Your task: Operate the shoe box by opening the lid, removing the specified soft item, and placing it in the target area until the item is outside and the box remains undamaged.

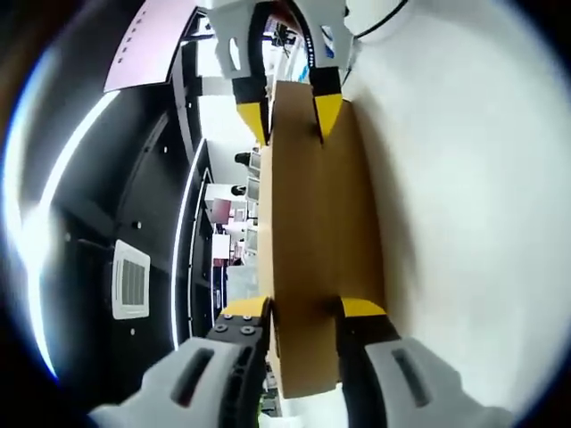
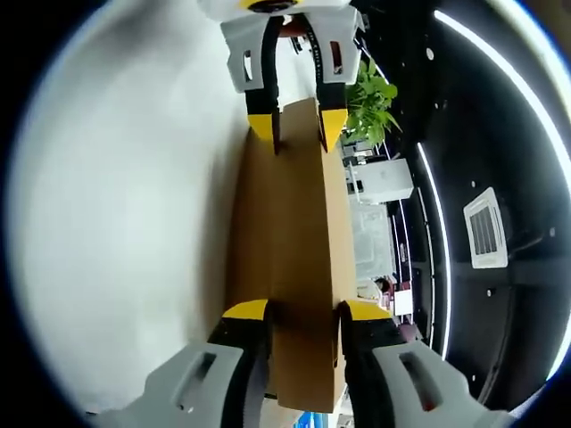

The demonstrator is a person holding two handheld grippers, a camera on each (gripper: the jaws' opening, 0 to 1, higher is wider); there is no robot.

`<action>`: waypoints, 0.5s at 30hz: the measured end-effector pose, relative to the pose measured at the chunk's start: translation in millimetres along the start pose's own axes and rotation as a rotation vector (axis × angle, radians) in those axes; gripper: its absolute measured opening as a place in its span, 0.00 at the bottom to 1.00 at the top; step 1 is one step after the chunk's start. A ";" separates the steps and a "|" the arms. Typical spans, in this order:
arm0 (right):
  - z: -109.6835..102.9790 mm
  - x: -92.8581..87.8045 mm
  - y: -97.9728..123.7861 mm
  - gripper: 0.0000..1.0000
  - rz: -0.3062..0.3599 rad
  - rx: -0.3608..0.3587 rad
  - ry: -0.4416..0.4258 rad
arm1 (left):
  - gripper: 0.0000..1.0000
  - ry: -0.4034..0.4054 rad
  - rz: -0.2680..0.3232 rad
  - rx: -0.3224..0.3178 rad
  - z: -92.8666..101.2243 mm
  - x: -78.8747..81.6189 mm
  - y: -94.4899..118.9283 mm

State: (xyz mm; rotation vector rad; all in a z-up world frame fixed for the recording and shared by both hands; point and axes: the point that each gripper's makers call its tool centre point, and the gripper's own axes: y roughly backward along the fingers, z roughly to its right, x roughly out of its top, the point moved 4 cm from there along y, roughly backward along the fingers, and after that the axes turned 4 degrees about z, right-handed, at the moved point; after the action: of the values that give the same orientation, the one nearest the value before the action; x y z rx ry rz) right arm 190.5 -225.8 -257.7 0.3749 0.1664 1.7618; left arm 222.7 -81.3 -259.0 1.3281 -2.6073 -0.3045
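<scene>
Brown cardboard runs up the middle of both your views: the shoe box (image 1: 312, 241) is held between your two grippers, one at each end, over a white surface (image 1: 464, 223). Your left gripper (image 1: 303, 312) has its yellow-tipped jaws closed narrow on the near end of the box, and in the same view your right gripper (image 1: 290, 111) pinches the far end. From the right gripper view it mirrors: the jaws clamp the near end, with the left gripper opposite, beside a green plant (image 2: 370, 107).

Plain brown box lid (image 1: 312, 241), yellow-tipped white tools (image 1: 303, 312)
</scene>
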 end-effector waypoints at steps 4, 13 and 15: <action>-3.6 -1.9 12.6 0.30 0.000 -0.002 0.000 | 0.29 0.000 0.004 0.004 3.2 9.5 7.1; -10.3 -4.0 28.9 0.30 0.009 -0.009 0.005 | 0.29 0.009 0.010 0.014 8.8 27.6 22.0; -10.6 -3.5 30.7 0.30 0.009 -0.009 0.007 | 0.29 0.009 0.009 0.016 9.3 28.8 22.7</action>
State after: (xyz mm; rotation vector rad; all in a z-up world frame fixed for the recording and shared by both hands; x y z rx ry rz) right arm 159.3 -235.1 -258.5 0.3639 0.1615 1.7726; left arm 186.1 -90.8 -259.4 1.3192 -2.6132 -0.2765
